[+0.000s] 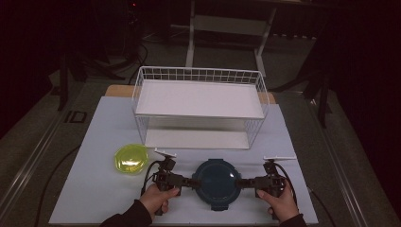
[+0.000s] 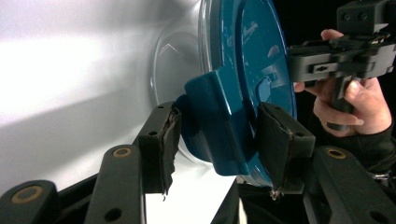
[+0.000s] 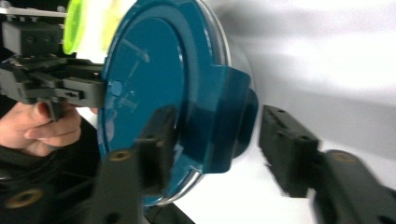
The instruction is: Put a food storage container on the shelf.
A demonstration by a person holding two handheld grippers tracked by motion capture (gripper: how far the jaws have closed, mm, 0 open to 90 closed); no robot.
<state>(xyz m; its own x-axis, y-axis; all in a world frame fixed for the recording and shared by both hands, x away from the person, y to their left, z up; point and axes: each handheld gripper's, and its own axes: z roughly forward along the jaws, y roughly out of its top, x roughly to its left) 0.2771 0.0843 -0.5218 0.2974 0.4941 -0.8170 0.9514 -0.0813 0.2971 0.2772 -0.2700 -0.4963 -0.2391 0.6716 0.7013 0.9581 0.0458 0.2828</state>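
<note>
A round clear container with a dark blue lid (image 1: 216, 182) sits at the table's front centre. My left gripper (image 1: 193, 182) meets its left side and my right gripper (image 1: 239, 183) its right side. In the left gripper view, the left gripper (image 2: 217, 135) is shut on the lid's blue latch tab (image 2: 219, 116), with a pad pressed against each face. In the right gripper view, the right gripper (image 3: 219, 140) stands open astride the opposite latch tab (image 3: 231, 121). One pad (image 3: 285, 149) there is well clear of the tab.
A yellow-green round lid (image 1: 131, 158) lies left of the container, close to my left hand. A white two-shelf wire rack (image 1: 198, 109) stands behind, across the middle of the light mat (image 1: 94, 189). The surroundings beyond the table are dark.
</note>
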